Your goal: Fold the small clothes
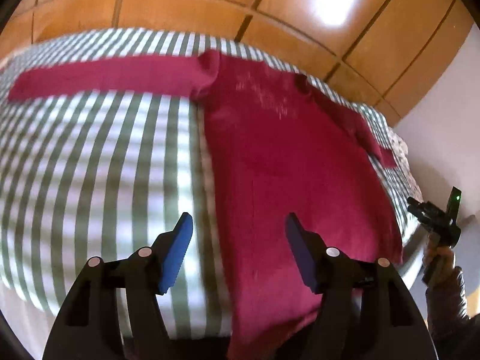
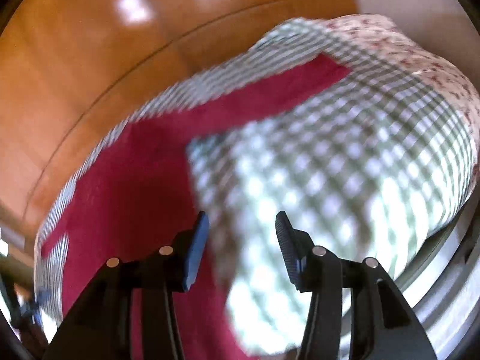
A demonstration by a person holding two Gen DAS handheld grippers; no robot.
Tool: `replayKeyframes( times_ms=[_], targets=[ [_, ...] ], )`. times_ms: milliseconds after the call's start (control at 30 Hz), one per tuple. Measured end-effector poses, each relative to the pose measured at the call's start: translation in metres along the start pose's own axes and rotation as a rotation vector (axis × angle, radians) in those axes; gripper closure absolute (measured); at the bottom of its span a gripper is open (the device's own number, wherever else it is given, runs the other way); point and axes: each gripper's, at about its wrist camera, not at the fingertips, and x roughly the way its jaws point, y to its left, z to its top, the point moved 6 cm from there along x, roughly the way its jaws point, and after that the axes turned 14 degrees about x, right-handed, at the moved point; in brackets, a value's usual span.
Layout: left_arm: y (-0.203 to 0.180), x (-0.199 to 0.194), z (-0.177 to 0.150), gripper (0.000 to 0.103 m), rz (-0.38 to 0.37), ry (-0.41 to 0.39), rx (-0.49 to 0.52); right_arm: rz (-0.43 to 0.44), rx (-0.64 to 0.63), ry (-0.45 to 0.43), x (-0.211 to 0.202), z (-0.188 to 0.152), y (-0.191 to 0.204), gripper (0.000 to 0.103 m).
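A wall of glossy orange-brown wooden panels, cut by dark seams and catching bright patches of light, rises behind a bed in both wrist views. A strip of pale wall shows at the right edge of the left view. The bed is spread with a green-and-white checked cover, and a pillow in a small reddish floral print sits at its far corner in the right view.

A dark red long-sleeved top lies flat on the cover, its body running from the near edge of the bed toward the panelled wall. One sleeve stretches straight out to the left in the left view; the other sleeve angles away toward the pillow. A faint pale print marks the chest. The hem hangs slightly over the near edge of the bed.

The left tongs hover above the top's left edge near the hem, blue pads apart and gripping nothing. The right tongs stand parted over the cover just beside the top's other edge, likewise empty. A sleeved hand at the right of the left view carries them. The right view is blurred.
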Motion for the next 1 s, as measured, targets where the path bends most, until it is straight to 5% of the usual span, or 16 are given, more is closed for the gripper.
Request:
replayKeyframes(
  times_ms=[267, 433, 533, 567, 600, 667, 867, 1000],
  targets=[
    [-0.035, 0.060, 0.037, 0.038, 0.036, 0.037, 0.117, -0.037, 0.407, -0.045, 0.079, 0.115, -0.058, 0.056],
    [-0.056, 0.089, 0.040, 0.038, 0.025, 0.088, 0.165, -0.092, 0.472, -0.054, 0.117, 0.159, -0.076, 0.056],
    [-0.062, 0.100, 0.042, 0.038, 0.023, 0.108, 0.179, -0.113, 0.462, -0.064, 0.130, 0.179, -0.079, 0.056],
    [-0.062, 0.103, 0.042, 0.038, 0.025, 0.115, 0.179, -0.121, 0.449, -0.061, 0.134, 0.186, -0.079, 0.063],
    [-0.062, 0.107, 0.042, 0.038, 0.026, 0.122, 0.176, -0.132, 0.409, -0.057, 0.137, 0.192, -0.074, 0.083],
    [-0.062, 0.112, 0.043, 0.038, 0.027, 0.133, 0.171, -0.189, 0.284, -0.098, 0.133, 0.212, -0.064, 0.096],
    [-0.064, 0.121, 0.044, 0.031, 0.022, 0.146, 0.166, -0.292, 0.155, -0.406, 0.075, 0.250, -0.066, 0.097],
    [-0.065, 0.123, 0.043, 0.028, 0.023, 0.146, 0.170, -0.389, 0.158, -0.296, 0.108, 0.237, -0.094, 0.097]
  ],
)
